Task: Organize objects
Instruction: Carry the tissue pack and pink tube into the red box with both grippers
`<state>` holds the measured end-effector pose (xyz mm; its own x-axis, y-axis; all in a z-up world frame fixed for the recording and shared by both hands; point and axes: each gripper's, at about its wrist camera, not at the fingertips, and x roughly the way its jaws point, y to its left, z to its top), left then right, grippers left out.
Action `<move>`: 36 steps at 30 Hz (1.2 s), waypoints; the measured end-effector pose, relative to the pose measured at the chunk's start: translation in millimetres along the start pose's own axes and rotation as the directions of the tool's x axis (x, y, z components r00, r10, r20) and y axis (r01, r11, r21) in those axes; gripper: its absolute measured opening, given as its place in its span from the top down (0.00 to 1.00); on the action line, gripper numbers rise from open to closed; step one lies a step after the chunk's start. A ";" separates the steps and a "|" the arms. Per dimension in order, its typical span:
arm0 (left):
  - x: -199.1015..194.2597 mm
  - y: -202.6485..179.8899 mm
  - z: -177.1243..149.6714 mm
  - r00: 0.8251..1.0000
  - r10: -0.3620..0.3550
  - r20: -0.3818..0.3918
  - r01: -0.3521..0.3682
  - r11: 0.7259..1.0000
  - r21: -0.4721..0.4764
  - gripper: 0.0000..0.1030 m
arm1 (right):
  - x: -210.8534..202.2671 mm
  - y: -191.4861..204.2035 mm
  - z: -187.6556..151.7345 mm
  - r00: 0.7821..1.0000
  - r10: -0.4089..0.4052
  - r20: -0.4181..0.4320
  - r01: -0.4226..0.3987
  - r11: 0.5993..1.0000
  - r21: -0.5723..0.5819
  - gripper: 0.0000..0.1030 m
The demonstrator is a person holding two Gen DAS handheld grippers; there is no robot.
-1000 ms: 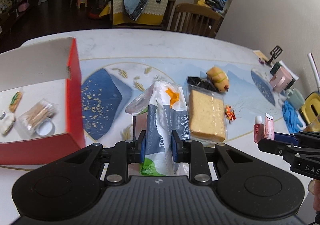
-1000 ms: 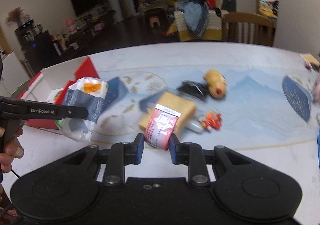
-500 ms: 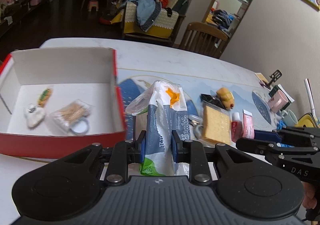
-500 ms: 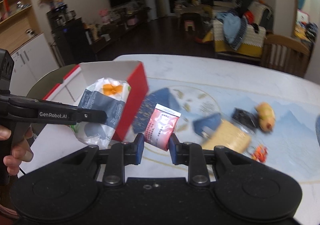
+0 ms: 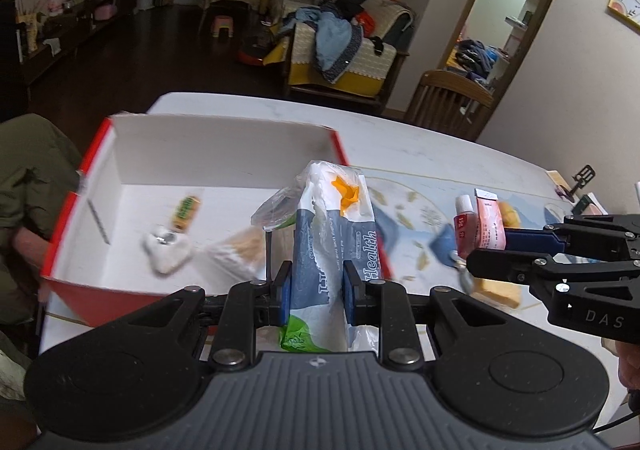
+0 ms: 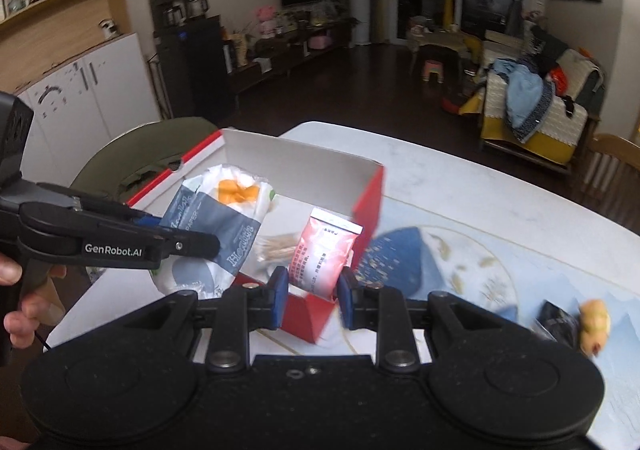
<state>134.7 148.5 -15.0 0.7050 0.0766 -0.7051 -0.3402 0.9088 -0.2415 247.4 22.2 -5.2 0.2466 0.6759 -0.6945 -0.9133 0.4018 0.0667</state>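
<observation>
Left gripper (image 5: 315, 284): blue pads pressed against both sides of a tissue pack (image 5: 334, 250), white and grey-blue with an orange patch near the top and a green lower corner. Pack held upright, off the table, in front of the near wall of the red box (image 5: 200, 154).

Right gripper (image 6: 312, 292): fingers clamped on the lower part of a pink sachet (image 6: 324, 250), red and white with dark print. In the left wrist view a small red-and-white tube (image 5: 463, 222) sits against the sachet between the same fingers. Sachet held off the table, at the box's right-hand corner.

Red box: open top, white inside, red outside, standing on the table (image 5: 420, 154) near its left end. Contents: small green-and-yellow item (image 5: 185, 210), white object (image 5: 166, 250), clear packet of thin wooden sticks (image 6: 278, 246), blurred in both views.

Table: white top with a blue-patterned mat (image 6: 472, 250). On the mat, well apart from the box: wrapped bread slice (image 5: 496, 290), yellow duck toy (image 6: 595, 324) beside a dark wrapper (image 6: 558, 320).

Surroundings: wooden chair (image 5: 448, 106) at the far edge of the table.
</observation>
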 end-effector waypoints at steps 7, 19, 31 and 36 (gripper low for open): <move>5.2 35.1 12.0 0.998 0.053 -0.015 -0.052 0.998 0.032 0.78 | 37.8 24.7 22.5 1.000 0.014 -0.018 -0.014 0.999 -0.030 0.75; 42.6 79.7 43.5 0.991 0.126 -0.048 -0.120 0.987 0.104 0.78 | 118.5 30.9 43.5 0.990 -0.058 -0.126 0.060 0.998 0.007 0.75; 101.1 85.2 58.8 0.976 0.179 -0.121 -0.149 0.963 0.223 0.78 | 179.2 48.4 52.2 0.969 -0.107 -0.221 0.097 0.994 -0.056 0.75; 120.3 95.5 61.8 0.969 0.189 -0.160 -0.149 0.962 0.230 0.78 | 196.7 53.8 49.7 0.958 -0.115 -0.264 0.100 0.992 -0.073 0.75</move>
<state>225.5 269.8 -81.6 0.5196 0.1803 -0.8352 -0.2893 0.9569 0.0266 262.9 207.5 -102.6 0.2558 0.4375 -0.8621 -0.9054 0.4210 -0.0550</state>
